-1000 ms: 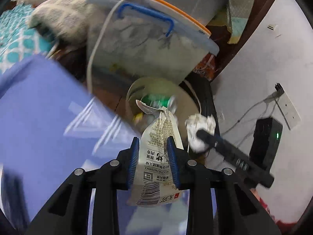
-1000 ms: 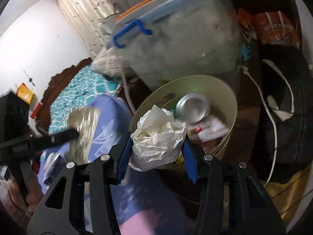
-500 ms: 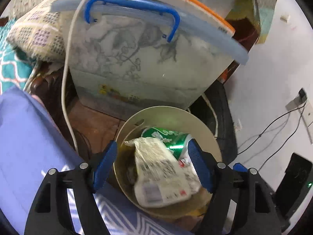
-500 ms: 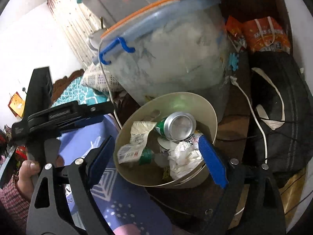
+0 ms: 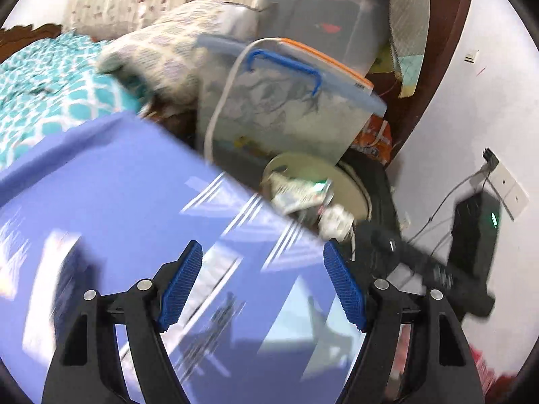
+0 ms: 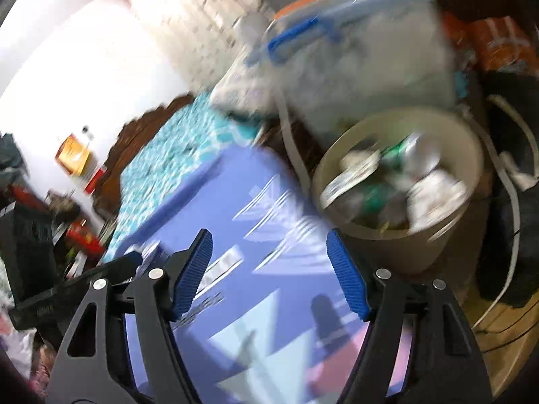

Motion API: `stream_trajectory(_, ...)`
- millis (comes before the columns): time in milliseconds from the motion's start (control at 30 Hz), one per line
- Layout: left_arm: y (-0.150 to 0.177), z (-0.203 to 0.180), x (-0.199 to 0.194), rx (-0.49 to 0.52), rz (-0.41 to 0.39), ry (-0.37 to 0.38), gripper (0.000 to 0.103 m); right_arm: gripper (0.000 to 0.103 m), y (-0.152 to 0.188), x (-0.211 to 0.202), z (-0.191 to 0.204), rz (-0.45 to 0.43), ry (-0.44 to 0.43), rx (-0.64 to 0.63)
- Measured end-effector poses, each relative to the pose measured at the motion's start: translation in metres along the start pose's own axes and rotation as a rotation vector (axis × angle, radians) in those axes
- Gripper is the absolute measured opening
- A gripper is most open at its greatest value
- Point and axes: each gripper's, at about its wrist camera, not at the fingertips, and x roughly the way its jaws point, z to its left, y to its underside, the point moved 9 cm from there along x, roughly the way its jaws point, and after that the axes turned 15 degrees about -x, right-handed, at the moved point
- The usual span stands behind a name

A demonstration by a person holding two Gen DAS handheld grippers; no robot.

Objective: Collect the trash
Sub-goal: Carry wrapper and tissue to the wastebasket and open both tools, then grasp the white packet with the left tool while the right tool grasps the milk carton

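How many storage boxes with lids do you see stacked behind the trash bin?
2. A clear box with a blue handle stands right behind the beige trash bin; a larger grey-tinted box sits on top of it. Others may be hidden behind.

Beige bin (image 6: 397,249) — crumpled paper (image 6: 434,195), wrapper (image 6: 350,175), green can (image 6: 407,144) inside; upright

A bin (image 6: 397,249) stands on the floor just beside the edge of a printed sheet (image 6: 269,289), with a wrapper (image 5: 293,195), a can (image 6: 417,148) and crumpled paper (image 6: 434,198) lying inside it. Behind the bin sits a lidded storage box (image 5: 286,114), with a pillow (image 5: 161,57) to its left.
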Motion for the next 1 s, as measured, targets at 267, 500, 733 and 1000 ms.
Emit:
stream_trajectory(267, 0.006, 0.179, -0.108, -0.313, -0.106, -0.213, 0.071, 0.072, 0.045, 0.048, 0.100, 0.177, -0.152, -0.081)
stream_trajectory(500, -0.045, 0.344, -0.138, -0.512, -0.181, -0.543, 0.093, 0.074, 0.066, 0.094, 0.163, 0.280, -0.218, -0.148)
stream_trajectory(733, -0.053, 0.383, -0.068, -0.461, -0.021, -0.643, 0.093, 0.094, 0.052, 0.138, 0.212, 0.342, -0.259, -0.174)
stream_trajectory(1000, -0.020, 0.342, -0.077, -0.379, -0.023, -0.559, 0.057, 0.096, 0.037, 0.208, 0.240, 0.405, -0.176, -0.172)
